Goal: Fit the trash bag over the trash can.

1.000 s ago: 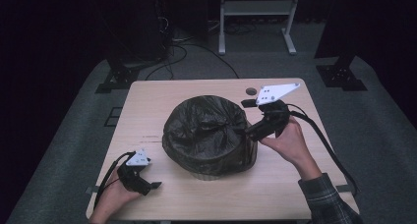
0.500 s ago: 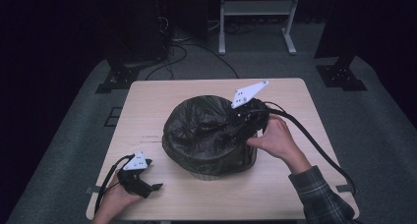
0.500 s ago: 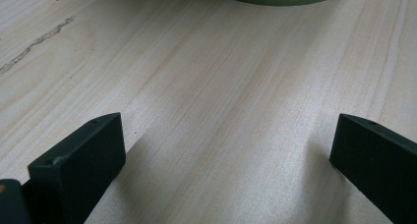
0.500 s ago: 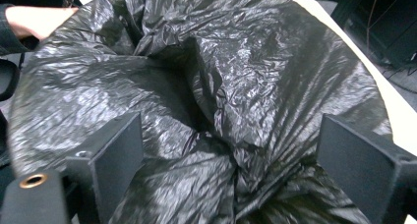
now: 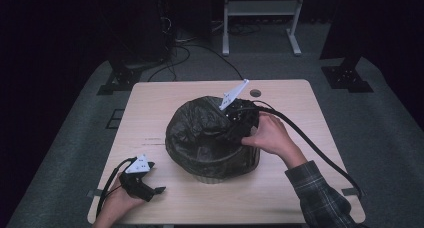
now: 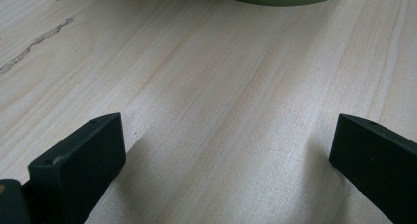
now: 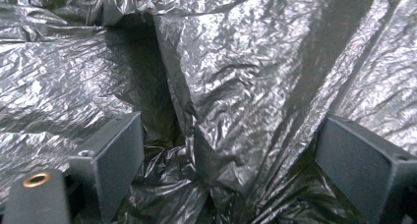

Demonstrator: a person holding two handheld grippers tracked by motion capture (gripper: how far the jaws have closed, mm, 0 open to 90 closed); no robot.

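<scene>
The right claw [image 5: 235,130] has shifted leftward from the bin's right rim to over its mouth, jaws spread, gripping nothing. The bin [image 5: 212,138], lined with crinkled glossy black bag [image 7: 236,86], sits at frame centre on the bench [image 5: 150,103]. Left claw [image 5: 150,190], lower left, rests released.

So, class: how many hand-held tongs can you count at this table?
2. The left tongs rest on the table near its front-left corner; the right tongs reach into the black bin bag.
</scene>
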